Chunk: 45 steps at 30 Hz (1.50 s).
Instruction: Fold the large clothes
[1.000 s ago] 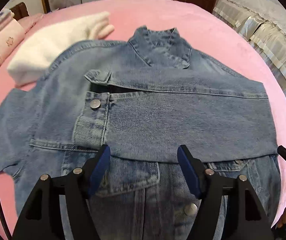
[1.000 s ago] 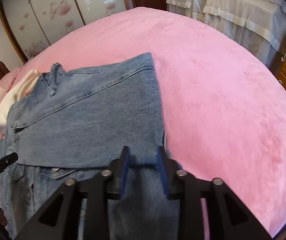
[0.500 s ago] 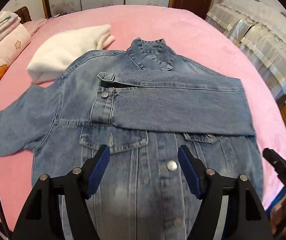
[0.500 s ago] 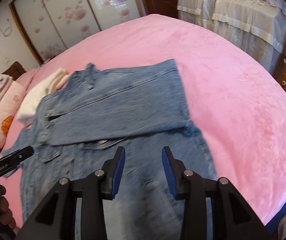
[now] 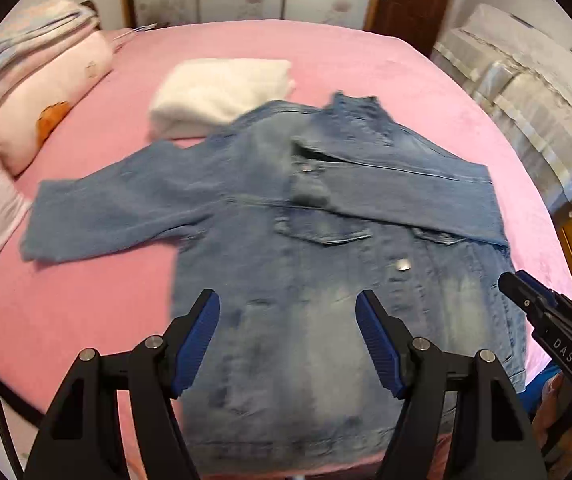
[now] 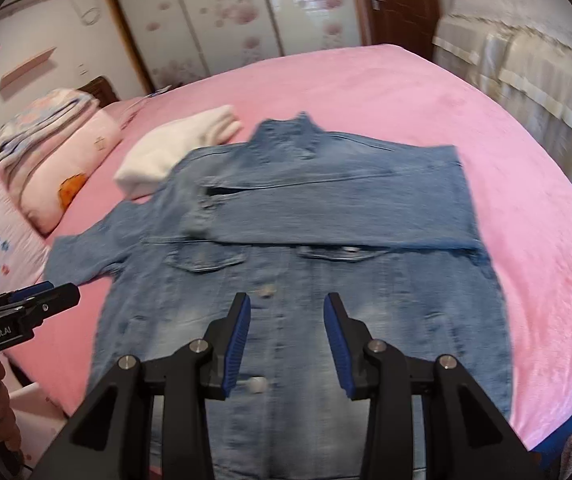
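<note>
Left gripper (image 5: 288, 344) jaws spread wide, right gripper (image 6: 287, 344) jaws parted, both empty above denim jacket (image 5: 326, 280)

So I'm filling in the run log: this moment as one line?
left gripper: open, empty | right gripper: open, empty | denim jacket: flat on bed, one sleeve across chest, other sleeve out

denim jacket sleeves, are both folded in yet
Only one. The denim jacket has one sleeve folded across its chest; the other sleeve lies spread on the pink bed.
</note>
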### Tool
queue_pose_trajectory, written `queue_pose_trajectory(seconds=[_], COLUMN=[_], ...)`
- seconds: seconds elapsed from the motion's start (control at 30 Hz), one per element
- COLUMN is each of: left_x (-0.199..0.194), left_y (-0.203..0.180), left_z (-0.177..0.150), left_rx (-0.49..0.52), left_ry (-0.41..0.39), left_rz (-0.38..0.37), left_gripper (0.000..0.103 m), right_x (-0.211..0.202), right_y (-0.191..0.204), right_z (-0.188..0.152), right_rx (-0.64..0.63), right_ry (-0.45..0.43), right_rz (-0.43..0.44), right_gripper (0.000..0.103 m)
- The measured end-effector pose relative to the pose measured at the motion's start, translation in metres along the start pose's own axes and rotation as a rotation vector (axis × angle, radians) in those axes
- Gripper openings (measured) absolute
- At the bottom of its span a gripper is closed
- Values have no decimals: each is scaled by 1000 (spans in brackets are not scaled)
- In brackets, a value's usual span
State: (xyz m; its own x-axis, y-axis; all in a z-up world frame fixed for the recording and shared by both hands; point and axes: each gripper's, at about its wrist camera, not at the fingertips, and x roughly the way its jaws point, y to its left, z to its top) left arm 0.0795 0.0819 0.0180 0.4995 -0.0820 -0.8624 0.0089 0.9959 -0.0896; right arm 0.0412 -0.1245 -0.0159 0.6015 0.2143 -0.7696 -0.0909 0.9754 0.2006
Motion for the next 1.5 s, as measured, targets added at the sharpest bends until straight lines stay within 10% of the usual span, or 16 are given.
queue_pose_trajectory(seconds=[0.57, 0.93, 1.2, 1.33, 1.5], left_x=[2, 103, 151, 154, 164], left_y=[256, 432, 452, 442, 437], left_z=[2, -18, -15, -2, 10], left_rx=[-373, -990, -1129, -1107, -1103], left_ry=[79, 104, 95, 67, 79], left_rz=[66, -68, -226, -161, -30], left_gripper=[70, 70, 70, 69, 27], right_x=[50, 100, 135, 150, 168], right_y=[166, 228, 219, 205, 197], right_z=[10, 30, 12, 7, 17], right_rx=[-255, -290, -277, -249, -246], right_ry=[41, 65, 157, 189, 173], right_rz=[90, 148, 125, 114, 81], right_gripper=[38, 38, 38, 38, 38])
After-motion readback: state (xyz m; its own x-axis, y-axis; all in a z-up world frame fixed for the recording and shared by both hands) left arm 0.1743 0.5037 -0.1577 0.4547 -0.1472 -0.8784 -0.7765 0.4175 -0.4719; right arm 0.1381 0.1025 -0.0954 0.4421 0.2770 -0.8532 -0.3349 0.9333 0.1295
